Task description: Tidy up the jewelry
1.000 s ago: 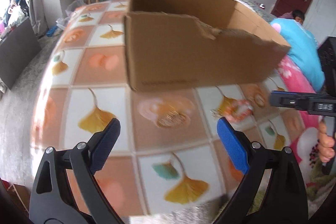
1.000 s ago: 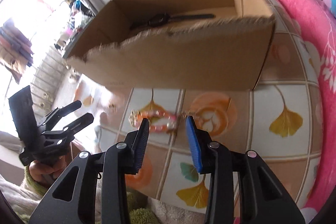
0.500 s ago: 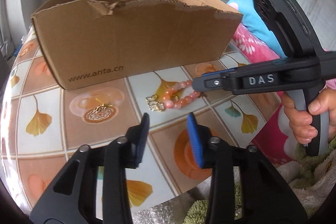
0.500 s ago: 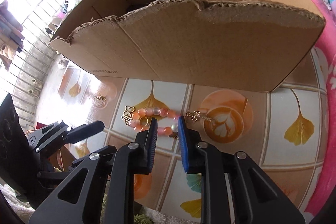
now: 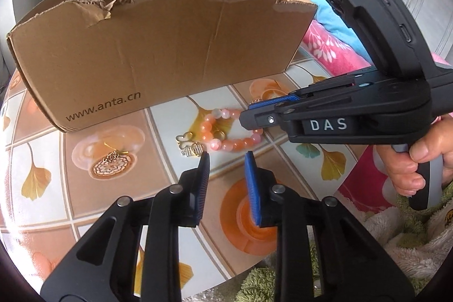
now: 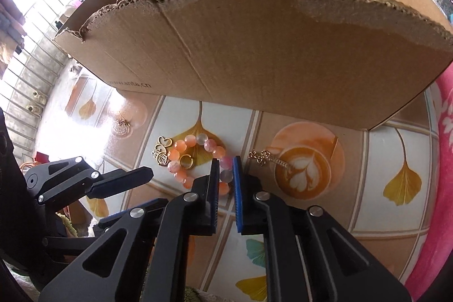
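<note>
Now I grab the beads.
My right gripper (image 6: 226,166) has just closed on the pink bracelet (image 6: 198,157); my left gripper (image 5: 226,157) has narrowed, holding nothing.

I see a plain brown cardboard box (image 5: 170,47) with dark lettering on its side. My tabletop (image 5: 51,217) is checked in white and terracotta squares printed with yellow ginkgo leaves and orange latte cups. The bead bracelet (image 6: 198,149) is peach, pink and milky white, with gold charms (image 6: 161,152). My grippers are black with blue pads (image 5: 250,186). The blanket (image 6: 444,174) is pink with white flowers.
</note>
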`<state>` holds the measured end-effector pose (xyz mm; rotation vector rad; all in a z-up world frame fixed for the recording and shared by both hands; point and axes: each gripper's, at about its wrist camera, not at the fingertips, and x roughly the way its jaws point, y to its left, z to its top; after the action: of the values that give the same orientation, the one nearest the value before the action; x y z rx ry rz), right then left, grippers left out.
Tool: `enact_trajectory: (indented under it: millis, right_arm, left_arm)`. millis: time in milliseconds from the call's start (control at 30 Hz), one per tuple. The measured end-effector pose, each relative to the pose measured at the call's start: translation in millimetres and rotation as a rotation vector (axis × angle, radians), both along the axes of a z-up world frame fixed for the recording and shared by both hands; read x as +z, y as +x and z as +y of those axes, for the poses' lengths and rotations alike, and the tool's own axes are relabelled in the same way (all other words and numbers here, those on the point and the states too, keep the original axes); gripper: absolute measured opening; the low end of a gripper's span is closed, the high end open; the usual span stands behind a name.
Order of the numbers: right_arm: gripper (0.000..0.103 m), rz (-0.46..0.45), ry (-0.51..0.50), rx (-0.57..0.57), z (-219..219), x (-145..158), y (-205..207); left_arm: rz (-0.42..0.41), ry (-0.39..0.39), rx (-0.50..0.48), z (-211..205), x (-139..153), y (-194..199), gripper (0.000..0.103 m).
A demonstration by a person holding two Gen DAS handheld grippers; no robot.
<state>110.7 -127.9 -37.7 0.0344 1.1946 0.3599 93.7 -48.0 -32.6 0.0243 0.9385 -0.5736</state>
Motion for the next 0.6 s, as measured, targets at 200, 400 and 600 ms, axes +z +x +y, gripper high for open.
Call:
enact_trajectory:
  millis: [200,400,600]
  right_arm:
    - [0.009,-0.026,0.105,0.001,-7.0,23.2,-1.6]
    - [0.009,-0.061,0.185,0.044,-2.6,55.3,-4.4]
    - [0.009,-0.048,0.256,0.083,-2.8,77.8,-12.2]
  left_arm:
    - [0.0,-0.027,0.018,11.9,7.5,0.3,0.024]
    - [0.015,-0.056,0.103,42.8,13.8,1.1,0.024]
    - [0.021,-0.056,0.196,74.0,18.4,-1.9,0.024]
